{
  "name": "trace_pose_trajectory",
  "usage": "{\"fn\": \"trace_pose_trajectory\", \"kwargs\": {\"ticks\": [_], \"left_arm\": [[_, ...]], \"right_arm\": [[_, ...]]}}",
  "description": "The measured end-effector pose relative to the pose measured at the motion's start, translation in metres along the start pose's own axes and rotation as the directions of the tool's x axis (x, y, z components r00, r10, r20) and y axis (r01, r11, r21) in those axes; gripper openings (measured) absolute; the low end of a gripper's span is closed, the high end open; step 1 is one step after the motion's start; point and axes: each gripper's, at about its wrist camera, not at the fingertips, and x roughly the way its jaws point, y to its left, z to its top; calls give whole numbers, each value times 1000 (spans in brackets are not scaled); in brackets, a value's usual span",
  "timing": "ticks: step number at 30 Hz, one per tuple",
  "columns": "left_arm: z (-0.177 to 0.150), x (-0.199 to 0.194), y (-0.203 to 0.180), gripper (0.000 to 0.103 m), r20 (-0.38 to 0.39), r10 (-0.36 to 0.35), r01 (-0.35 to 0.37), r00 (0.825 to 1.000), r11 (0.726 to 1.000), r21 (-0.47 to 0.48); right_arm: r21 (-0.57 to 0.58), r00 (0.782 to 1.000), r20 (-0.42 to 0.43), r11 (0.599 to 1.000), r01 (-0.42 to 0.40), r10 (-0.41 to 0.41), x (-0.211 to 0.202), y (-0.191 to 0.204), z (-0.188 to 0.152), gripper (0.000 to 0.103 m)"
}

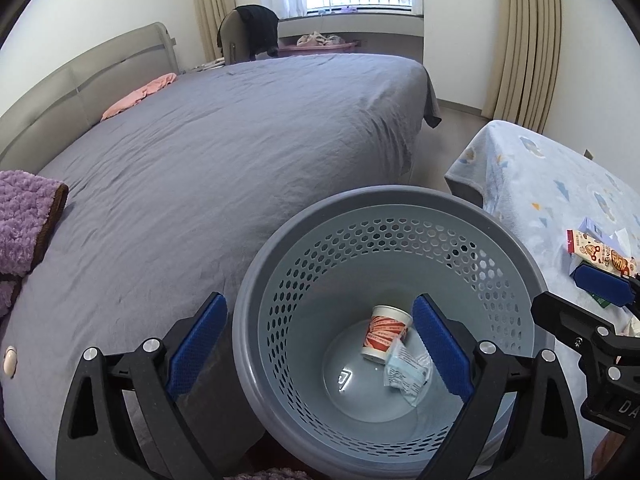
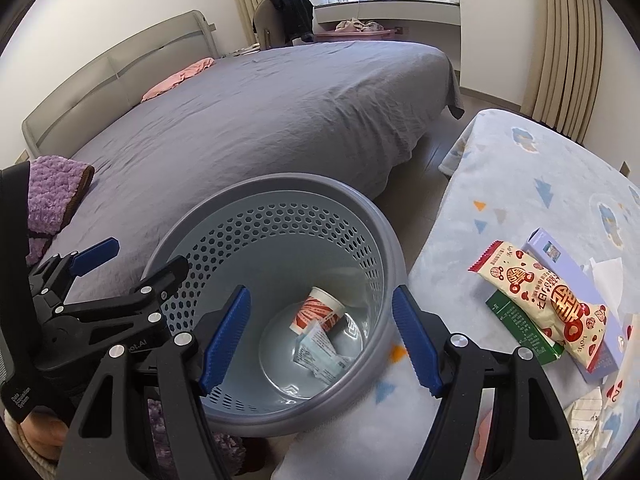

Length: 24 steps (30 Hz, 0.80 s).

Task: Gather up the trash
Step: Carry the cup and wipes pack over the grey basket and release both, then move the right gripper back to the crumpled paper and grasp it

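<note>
Both tools gape wide, holding nothing: left tool (image 1: 320,348) and right tool (image 2: 322,338) hover over the perforated wastebasket (image 2: 372,216), paper cup (image 2: 318,310) and wrapper (image 2: 320,354) inside. Next, judged: right tool reaches rightward to the snack packet (image 2: 540,300) on the blanket-covered surface (image 2: 520,184).

A round grey plastic wastebasket (image 2: 372,216) with a perforated wall stands on the floor between the bed and the blanket-covered bench. At its bottom a red-and-white paper cup (image 2: 318,312) lies on its side, touching a crumpled clear wrapper (image 2: 320,354). On the bench a cream-and-red snack packet (image 2: 548,300) lies across a green carton (image 2: 520,324) and a pale purple box (image 2: 560,256).
</note>
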Motion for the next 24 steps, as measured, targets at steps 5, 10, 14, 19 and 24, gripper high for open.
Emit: {"fn": "trace_pose_trajectory", "kwargs": {"ticks": [5,10,14,19,24], "left_arm": [[-1,-3,2,92,3,-7,7,1000,1000,-6],[-1,-5,4,92,6,-22,22,1000,1000,-13],[-2,-8,4,92,18,-22,23,1000,1000,-11],[-4,-11,1,92,22,-28,29,999,1000,-10],[-7,-17,-4,92,35,-33,33,999,999,-4]], "right_arm": [[8,1000,-3,1000,13,-13,-2,-4,-4,70],[23,1000,-6,999,25,-25,-6,-10,-9,70],[34,999,0,999,38,-38,-13,-15,-12,70],[43,998,8,997,58,-58,-25,-22,-19,70],[59,997,3,995,83,-83,-38,-32,-32,70]]}}
